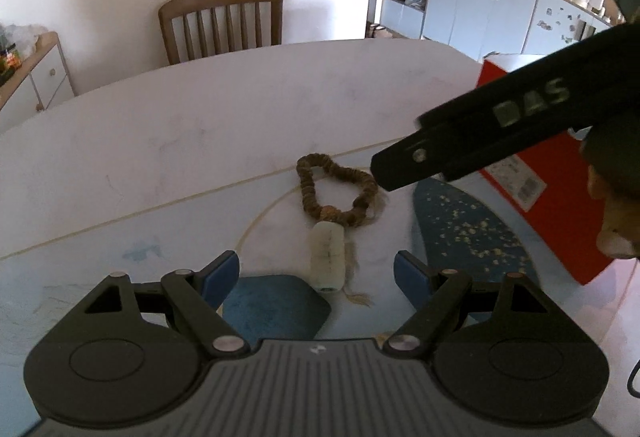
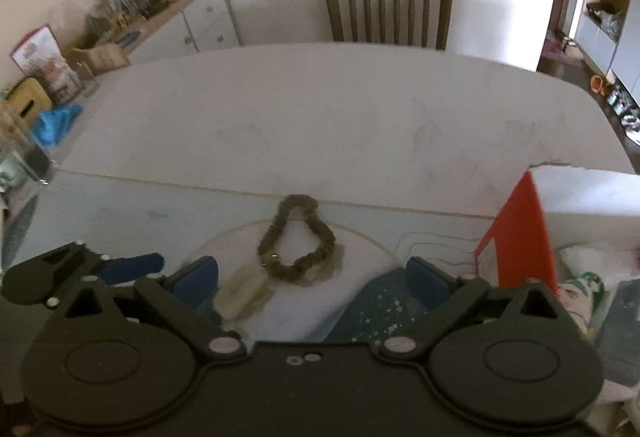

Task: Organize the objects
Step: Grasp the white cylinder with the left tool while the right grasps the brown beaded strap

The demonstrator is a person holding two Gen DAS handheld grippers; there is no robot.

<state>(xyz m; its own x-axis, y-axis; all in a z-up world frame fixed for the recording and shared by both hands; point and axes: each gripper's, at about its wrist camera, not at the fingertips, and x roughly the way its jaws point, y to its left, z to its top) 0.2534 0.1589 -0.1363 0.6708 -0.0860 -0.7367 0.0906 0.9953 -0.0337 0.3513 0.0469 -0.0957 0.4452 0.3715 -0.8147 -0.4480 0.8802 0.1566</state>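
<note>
Approach step, as it reads: both hand-held grippers are angling down over the pale table (image 1: 208, 125), nothing gripped yet. The likely target, a brown ruffled fabric loop tied to a cream cylindrical bead with frayed tassel threads (image 1: 328, 257), is lying flat on the table's pale blue mat. In the left wrist view the left gripper (image 1: 316, 271) is standing wide, blue pads (image 1: 222, 273) empty, the cream bead sitting between them toward twelve o'clock, apart from both; the loop (image 1: 336, 189) is trailing farther out at twelve. The right gripper is showing in that view as a black bar at two o'clock, tip just beside the loop's far side. In its own view the right gripper (image 2: 312, 277) is also wide and empty, bead (image 2: 242, 293) near its left pad at about eleven, loop (image 2: 298, 241) at twelve. A red-sided cardboard box (image 2: 520, 237) is standing at two o'clock, probably the destination. Next move calls for lowering one gripper astride the bead and closing squarely; threads may snag.
</note>
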